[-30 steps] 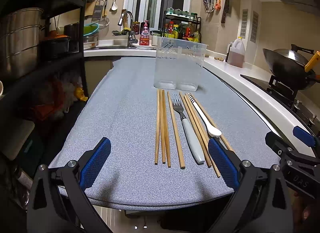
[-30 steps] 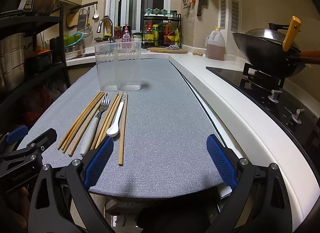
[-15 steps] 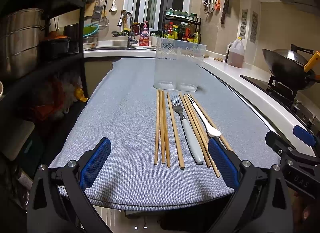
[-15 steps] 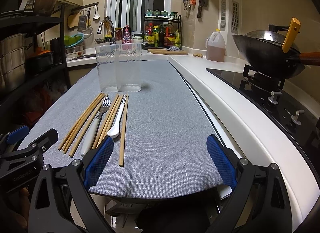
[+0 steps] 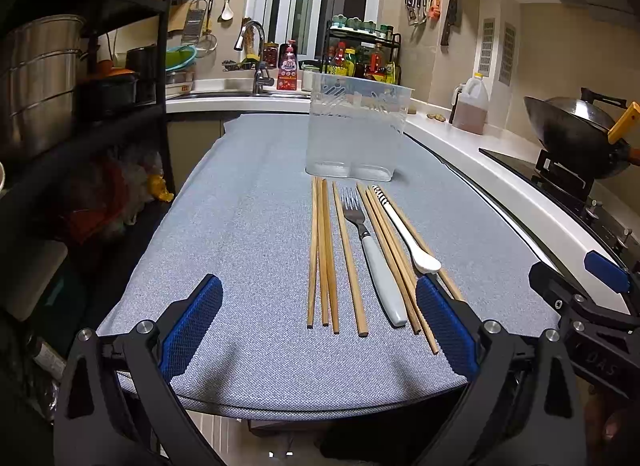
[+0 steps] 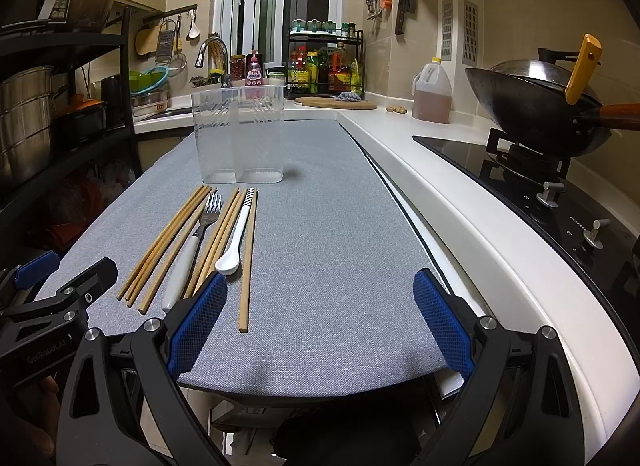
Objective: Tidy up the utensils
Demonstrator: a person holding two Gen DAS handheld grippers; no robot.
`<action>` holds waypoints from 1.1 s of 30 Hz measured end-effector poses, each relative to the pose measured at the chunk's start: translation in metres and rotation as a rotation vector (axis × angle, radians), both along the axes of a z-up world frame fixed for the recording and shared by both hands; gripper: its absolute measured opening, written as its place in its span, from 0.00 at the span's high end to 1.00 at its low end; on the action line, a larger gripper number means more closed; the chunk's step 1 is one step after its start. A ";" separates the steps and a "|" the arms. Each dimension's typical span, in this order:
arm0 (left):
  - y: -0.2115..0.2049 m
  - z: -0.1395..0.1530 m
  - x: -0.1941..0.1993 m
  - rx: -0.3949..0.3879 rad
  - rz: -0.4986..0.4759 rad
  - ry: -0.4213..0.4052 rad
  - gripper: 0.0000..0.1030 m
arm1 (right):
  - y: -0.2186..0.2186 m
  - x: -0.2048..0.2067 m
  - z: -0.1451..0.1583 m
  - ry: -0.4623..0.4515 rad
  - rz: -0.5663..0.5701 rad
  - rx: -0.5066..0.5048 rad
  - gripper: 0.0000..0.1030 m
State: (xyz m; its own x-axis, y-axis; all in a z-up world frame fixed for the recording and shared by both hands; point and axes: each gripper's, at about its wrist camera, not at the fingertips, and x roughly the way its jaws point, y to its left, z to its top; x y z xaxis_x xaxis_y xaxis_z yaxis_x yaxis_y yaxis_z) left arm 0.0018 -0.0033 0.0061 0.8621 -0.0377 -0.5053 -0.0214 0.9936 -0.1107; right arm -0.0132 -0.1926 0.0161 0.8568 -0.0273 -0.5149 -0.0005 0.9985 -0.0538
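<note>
Several wooden chopsticks point(image 5: 322, 254) point(image 6: 168, 242), a fork with a white handle point(image 5: 374, 254) point(image 6: 192, 250) and a white spoon with a striped handle point(image 5: 404, 229) point(image 6: 236, 238) lie in a row on a grey mat point(image 5: 248, 225) point(image 6: 328, 234). A clear two-compartment plastic holder point(image 5: 356, 129) point(image 6: 239, 133) stands upright and empty just beyond them. My left gripper point(image 5: 318, 324) is open and empty at the mat's near edge, in front of the utensils. My right gripper point(image 6: 320, 320) is open and empty, to the right of the utensils.
A white counter edge point(image 6: 460, 201) runs along the mat's right side, with a black stove point(image 6: 560, 193) and a wok point(image 6: 536, 105) beyond. A dark shelf rack with pots point(image 5: 60, 85) stands on the left. A sink and bottles sit at the back.
Both grippers have edged slightly forward and a little lower toward the mat. Nothing on the mat has moved.
</note>
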 end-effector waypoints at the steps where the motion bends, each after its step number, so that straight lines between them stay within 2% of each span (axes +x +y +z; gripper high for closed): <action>1: 0.000 -0.001 0.000 0.000 0.000 0.003 0.10 | 0.001 0.000 -0.001 0.002 0.003 0.001 0.11; 5: 0.003 -0.006 0.003 0.002 0.015 0.019 0.18 | 0.003 0.003 -0.007 0.007 0.007 -0.003 0.15; 8: 0.006 -0.010 0.006 0.006 0.030 0.031 0.24 | 0.005 0.009 -0.014 0.023 0.023 -0.003 0.23; 13: 0.014 -0.022 0.016 -0.005 0.053 0.074 0.41 | 0.009 0.024 -0.029 0.072 0.059 0.035 0.36; 18: 0.023 -0.035 0.028 -0.042 0.060 0.122 0.65 | 0.019 0.034 -0.043 0.121 0.097 0.051 0.50; 22: 0.019 -0.037 0.033 -0.014 0.047 0.118 0.68 | 0.026 0.039 -0.055 0.154 0.127 0.054 0.59; 26: 0.012 -0.038 0.033 0.014 0.027 0.112 0.70 | 0.027 0.038 -0.056 0.141 0.140 0.052 0.66; 31: 0.009 -0.038 0.033 0.033 0.013 0.105 0.70 | 0.028 0.037 -0.056 0.142 0.176 0.065 0.89; 33: 0.008 -0.038 0.032 0.030 0.008 0.104 0.71 | 0.026 0.038 -0.055 0.146 0.180 0.073 0.93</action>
State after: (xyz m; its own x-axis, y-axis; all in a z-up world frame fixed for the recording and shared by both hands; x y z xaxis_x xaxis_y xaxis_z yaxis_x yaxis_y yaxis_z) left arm 0.0341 0.0050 -0.0317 0.8051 -0.0148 -0.5930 -0.0392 0.9962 -0.0781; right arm 0.0246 -0.1667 -0.0392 0.7606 0.1608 -0.6290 -0.1812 0.9829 0.0322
